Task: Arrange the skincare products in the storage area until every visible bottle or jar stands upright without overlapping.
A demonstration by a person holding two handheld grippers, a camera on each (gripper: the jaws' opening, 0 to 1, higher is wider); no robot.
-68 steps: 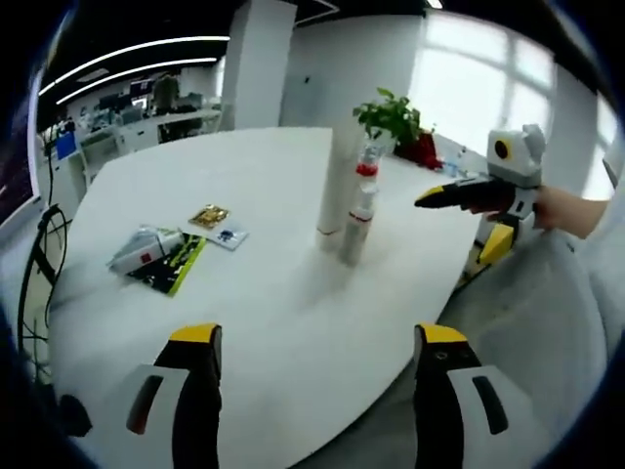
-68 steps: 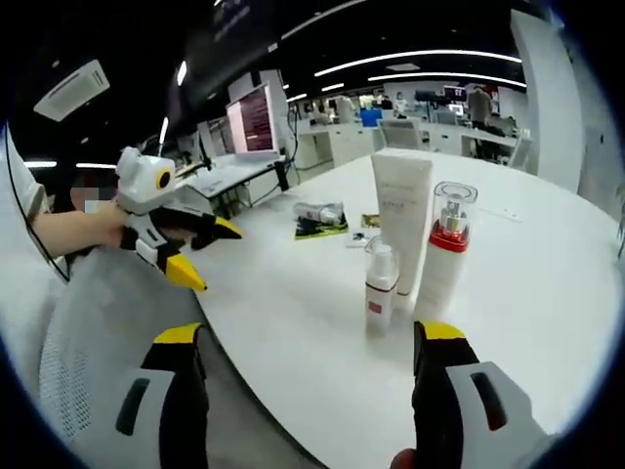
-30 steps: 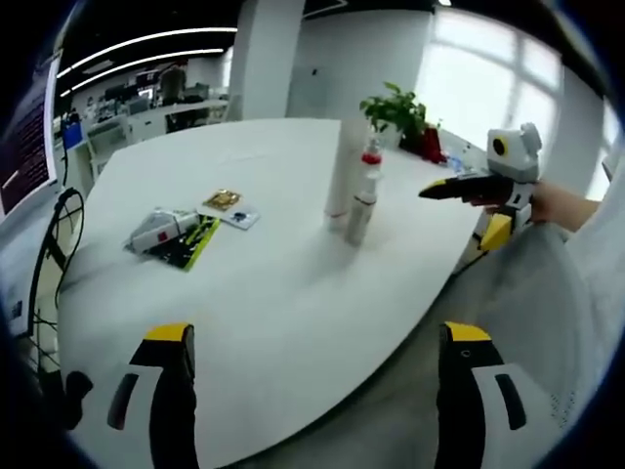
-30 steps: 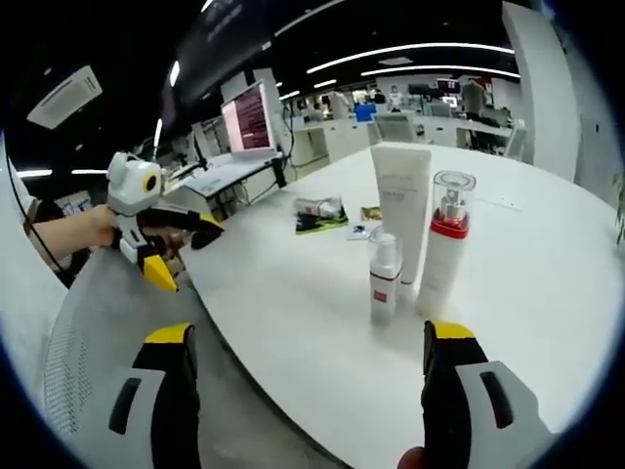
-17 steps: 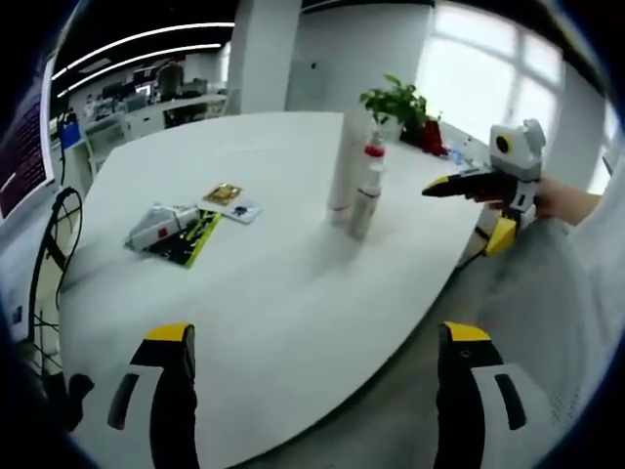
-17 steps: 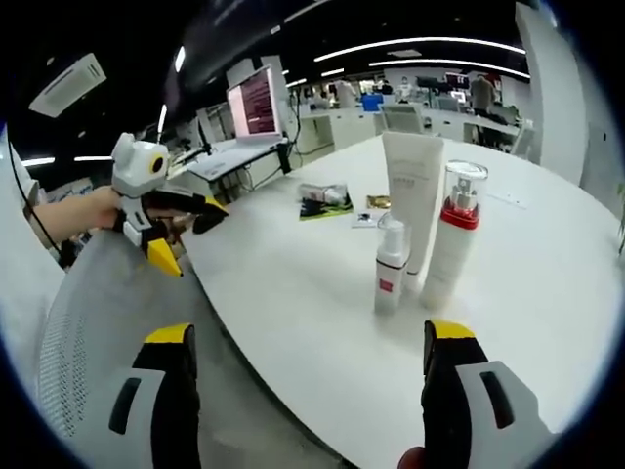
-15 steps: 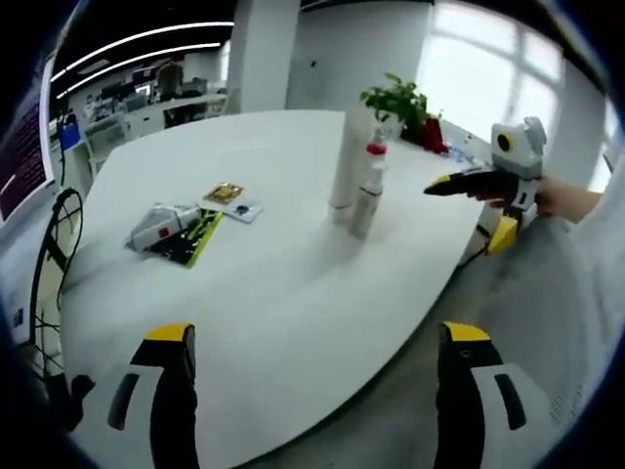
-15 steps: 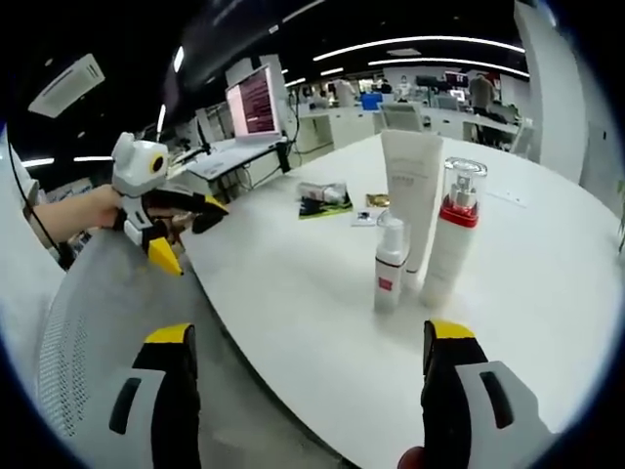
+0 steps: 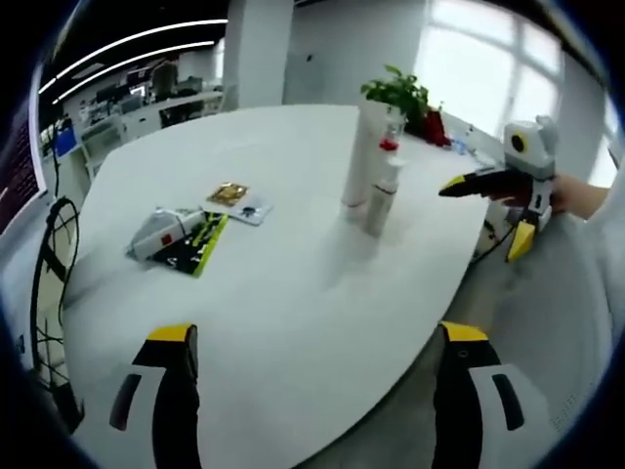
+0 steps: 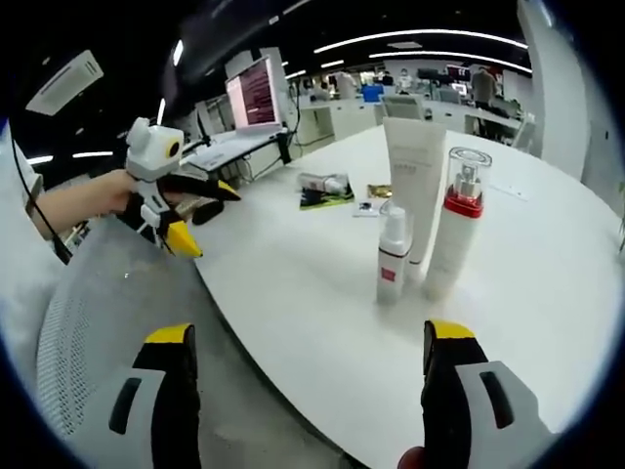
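Three skincare products stand upright and close together on the white round table point(image 10: 293, 264): a tall white tube point(image 10: 414, 176), a clear bottle with a red collar point(image 10: 459, 230) and a small white pump bottle point(image 10: 393, 256). In the left gripper view the tube point(image 9: 363, 156) and the pump bottle point(image 9: 383, 200) stand mid-table, and the red-collared bottle point(image 9: 392, 137) peeks out behind them. My left gripper point(image 9: 314, 337) hangs open over the near table edge, far from them. My right gripper point(image 10: 309, 337) is open, just short of the group. Each also shows in the other's view, open: right gripper point(image 9: 479, 223), left gripper point(image 10: 215, 225).
A green-black packet with a silver tube point(image 9: 176, 234) and small sachets point(image 9: 234, 200) lie flat on the table's left part. A potted plant point(image 9: 395, 93) stands at the far edge. A grey mesh chair back point(image 10: 98, 313) sits below the table edge, with desks and a monitor point(image 10: 254, 96) behind.
Both cameras have drifted a little, so the views shifted. My left jaws stand wider apart than 2.3 s ago. The three products have kept their places.
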